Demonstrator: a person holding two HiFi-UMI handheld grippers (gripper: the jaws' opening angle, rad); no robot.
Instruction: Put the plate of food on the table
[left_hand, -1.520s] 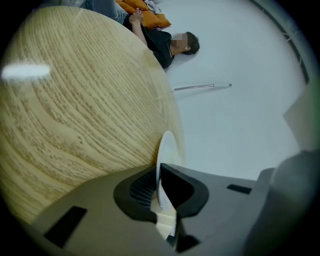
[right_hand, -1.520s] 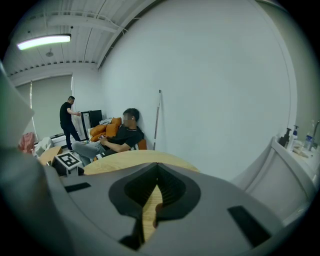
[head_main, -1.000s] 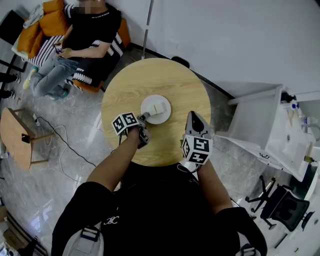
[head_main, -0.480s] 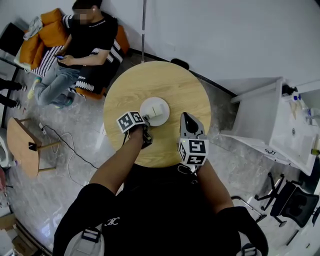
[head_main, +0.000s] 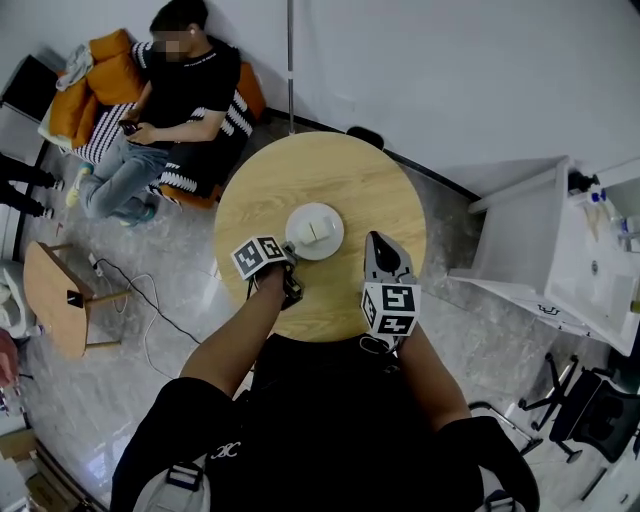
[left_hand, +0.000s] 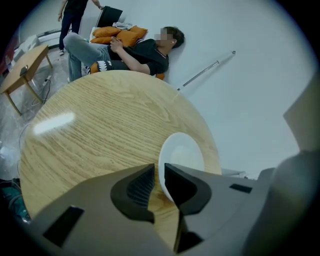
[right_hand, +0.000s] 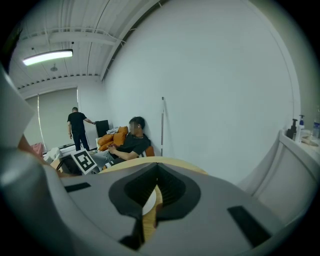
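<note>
The plate of food (head_main: 298, 240) lies in the centre of the round tabletop (head_main: 345, 170), which is of pale wood with a clear grain. The plate is white, round and smooth, and flat pale pieces lie on it. The left gripper (head_main: 287, 252) is at 8 o'clock of the plate, its tips just beside the rim. Its jaws are slightly released, with only wood showing in the narrow slit. The right gripper (head_main: 379, 243) is at 4 o'clock, apart from the plate, its jaws clenched on nothing. At 10 o'clock of the tabletop a person (head_main: 185, 85) sits on an orange sofa (head_main: 108, 55).
</note>
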